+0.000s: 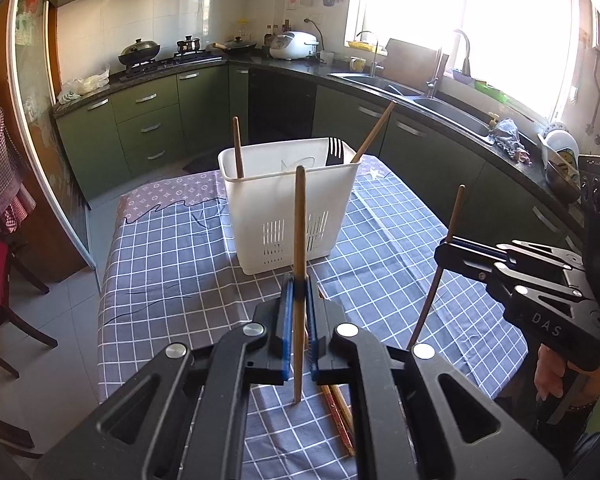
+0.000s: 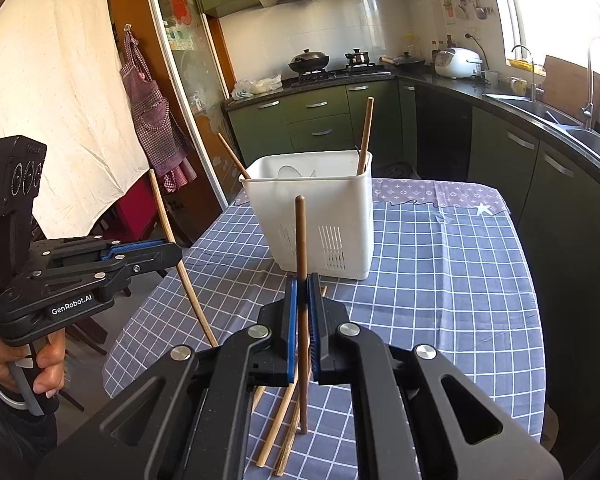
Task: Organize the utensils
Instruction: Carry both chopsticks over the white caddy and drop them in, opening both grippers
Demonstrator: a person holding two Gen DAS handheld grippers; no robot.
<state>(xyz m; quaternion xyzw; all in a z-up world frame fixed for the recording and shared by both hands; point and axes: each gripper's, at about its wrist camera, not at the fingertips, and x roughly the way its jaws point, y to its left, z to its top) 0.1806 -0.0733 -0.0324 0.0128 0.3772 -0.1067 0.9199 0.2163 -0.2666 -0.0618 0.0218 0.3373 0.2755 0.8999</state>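
- Two chopsticks are pinched upright: left tool (image 1: 298, 300) holds the light chopstick (image 1: 299, 216), right tool (image 2: 302, 300) the dark chopstick (image 2: 301, 236).
- The white holder (image 1: 288, 204) stands at 12 o'clock on the desk (image 1: 160, 264).
- Likely light, stiff, slippery; the mid-shaft grip suits.

Home kitchen: gas stove (image 1: 168, 60), sink (image 1: 452, 110), green cabinets (image 1: 148, 120).

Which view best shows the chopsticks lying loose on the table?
The right wrist view: several loose chopsticks show below its jaws on the checked tablecloth. The left wrist view shows only a short stretch of them beside its jaws.
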